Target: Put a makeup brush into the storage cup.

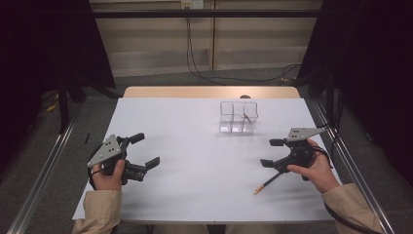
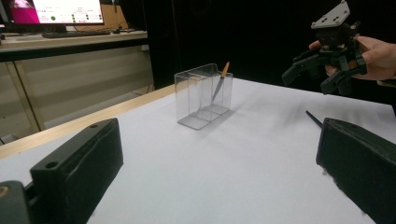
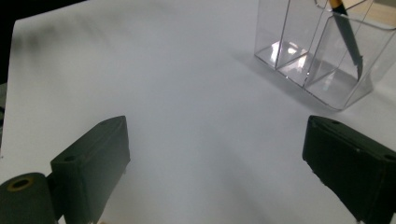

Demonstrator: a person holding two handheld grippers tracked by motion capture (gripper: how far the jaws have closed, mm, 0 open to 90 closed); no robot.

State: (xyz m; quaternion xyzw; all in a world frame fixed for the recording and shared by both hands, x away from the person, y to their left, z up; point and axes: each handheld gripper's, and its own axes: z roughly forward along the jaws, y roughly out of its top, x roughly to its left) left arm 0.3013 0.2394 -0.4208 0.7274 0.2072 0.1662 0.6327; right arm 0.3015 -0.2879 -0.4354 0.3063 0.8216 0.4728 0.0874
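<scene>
Currently, right gripper (image 1: 272,152) jaws stood wide, empty, hovering above loose pencil (image 1: 267,183) on table (image 1: 195,146). Left gripper (image 1: 145,150) jaws likewise wide, empty. One pencil (image 2: 219,83) already stood in clear organizer (image 1: 237,118). Judgement: half done; loose pencil left.

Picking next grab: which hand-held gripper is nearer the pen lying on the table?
Right. The right hand-held gripper hovers just above the pen, which lies under that hand; the left hand-held gripper is far across the table.
</scene>
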